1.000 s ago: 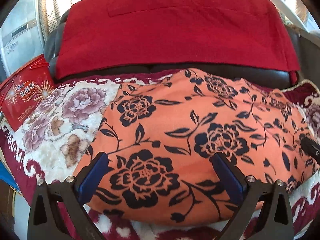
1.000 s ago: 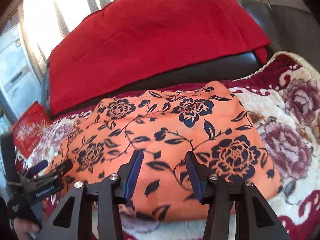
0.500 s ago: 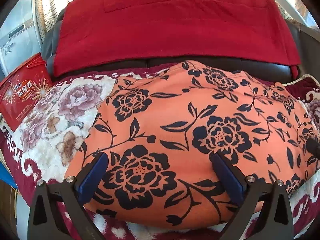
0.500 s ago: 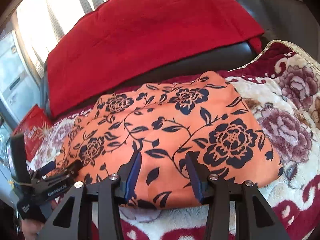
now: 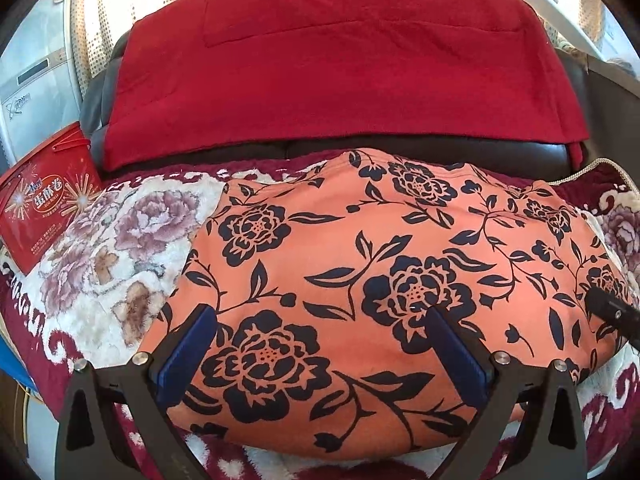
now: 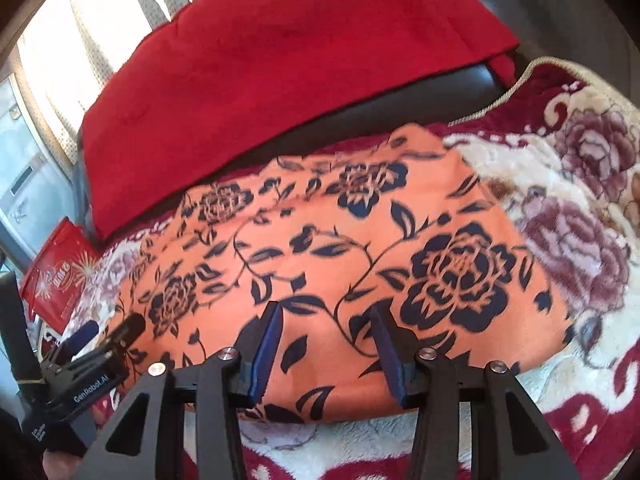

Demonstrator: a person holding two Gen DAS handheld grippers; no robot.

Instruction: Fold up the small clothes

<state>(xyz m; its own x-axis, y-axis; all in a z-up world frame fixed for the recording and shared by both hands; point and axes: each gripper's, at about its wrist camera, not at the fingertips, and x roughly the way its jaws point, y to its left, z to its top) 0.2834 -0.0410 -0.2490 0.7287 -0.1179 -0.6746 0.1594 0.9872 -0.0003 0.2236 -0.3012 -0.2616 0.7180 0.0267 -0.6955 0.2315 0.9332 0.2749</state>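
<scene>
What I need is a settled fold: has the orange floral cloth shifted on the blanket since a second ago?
No. The orange floral cloth keeps its left edge beside the same pale rose of the blanket; only the view drifted.

You see smooth matt orange cloth (image 5: 360,280) lying on a fluffy plush blanket (image 5: 120,248). Behind it, glossy black leather of the sofa (image 6: 440,92) shows under a soft red fleece throw (image 5: 340,72). The red box (image 5: 44,208) looks shiny.

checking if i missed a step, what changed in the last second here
Almost nothing. Both views drifted slightly over the orange floral garment. The left hand-held gripper and right hand-held gripper stay open above it, gripping nothing; the garment lies as before on the floral blanket.
</scene>
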